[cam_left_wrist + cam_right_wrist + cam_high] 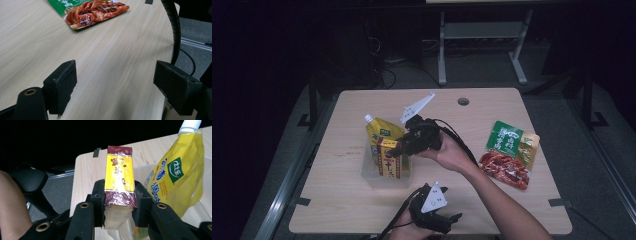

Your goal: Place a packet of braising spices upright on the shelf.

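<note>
The right claw (119, 203) is clamped on a yellow-and-maroon box (119, 176) wrapped in clear film. Its two black pads press the long narrow sides near one end, so most of the box projects beyond the jaws. That end grip likely leaves the free end clear to go down first into the clear plastic bin (368, 172) on the tabletop (337, 200).

From the high view, the box (388, 159) sits upright at the bin, with the right claw (404, 147) reaching in from the right side; whether its lower end already rests on the bin floor cannot be told. A yellow spouted pouch (381, 132) already stands in the bin just behind the box, its white cap up and leaning toward the far left. The box appears to be brought in alongside it so that the two pack side by side rather than stacked.

The left claw (115, 80) is wide apart and grips nothing, with bare wood between its pads. It hangs low over the near edge of the tabletop, well away from the bin, probably parked so that it does not crowd the right hand (452, 155).

A green-and-red snack packet (510, 152) lies flat on the right side of the tabletop, apart from the bin. It looks like the remaining item to pack, and the left claw faces roughly toward it.
</note>
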A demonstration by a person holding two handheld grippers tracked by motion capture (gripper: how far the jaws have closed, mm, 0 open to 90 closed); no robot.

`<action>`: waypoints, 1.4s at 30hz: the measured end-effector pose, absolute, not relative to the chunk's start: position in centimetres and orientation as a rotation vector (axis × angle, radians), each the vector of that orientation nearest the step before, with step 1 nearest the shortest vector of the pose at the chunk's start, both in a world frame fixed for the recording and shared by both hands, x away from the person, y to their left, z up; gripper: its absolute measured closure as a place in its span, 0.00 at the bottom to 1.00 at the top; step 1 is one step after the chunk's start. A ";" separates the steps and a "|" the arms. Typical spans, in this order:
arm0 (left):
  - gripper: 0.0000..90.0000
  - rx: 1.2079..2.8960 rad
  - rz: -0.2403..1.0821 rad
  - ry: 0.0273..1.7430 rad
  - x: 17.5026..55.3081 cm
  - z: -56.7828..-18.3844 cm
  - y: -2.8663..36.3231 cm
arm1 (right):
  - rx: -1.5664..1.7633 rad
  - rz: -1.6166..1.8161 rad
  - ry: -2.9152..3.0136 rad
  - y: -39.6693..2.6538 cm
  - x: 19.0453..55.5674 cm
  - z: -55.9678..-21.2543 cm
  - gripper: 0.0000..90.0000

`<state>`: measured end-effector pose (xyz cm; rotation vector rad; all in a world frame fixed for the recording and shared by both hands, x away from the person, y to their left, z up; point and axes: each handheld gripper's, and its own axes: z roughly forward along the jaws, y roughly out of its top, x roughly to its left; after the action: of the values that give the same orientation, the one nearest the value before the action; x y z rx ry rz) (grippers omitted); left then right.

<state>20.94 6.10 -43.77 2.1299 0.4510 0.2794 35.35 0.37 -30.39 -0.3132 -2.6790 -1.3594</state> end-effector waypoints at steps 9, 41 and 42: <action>0.20 2.129 0.277 0.452 21.0 -43.7 6.1 | -0.313 -1.353 -2.675 1.2 35.7 -30.9 0.74; 0.20 2.128 0.272 0.449 20.8 -44.0 6.0 | -0.240 -1.161 -2.836 4.8 35.3 -34.6 0.73; 0.20 2.129 0.272 0.450 20.9 -44.0 6.0 | -0.247 -1.155 -2.830 4.9 35.2 -34.6 0.73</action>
<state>20.87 6.00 -44.03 2.1286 0.4495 0.2718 35.23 4.87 -34.59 -0.2472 -2.8303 -1.1546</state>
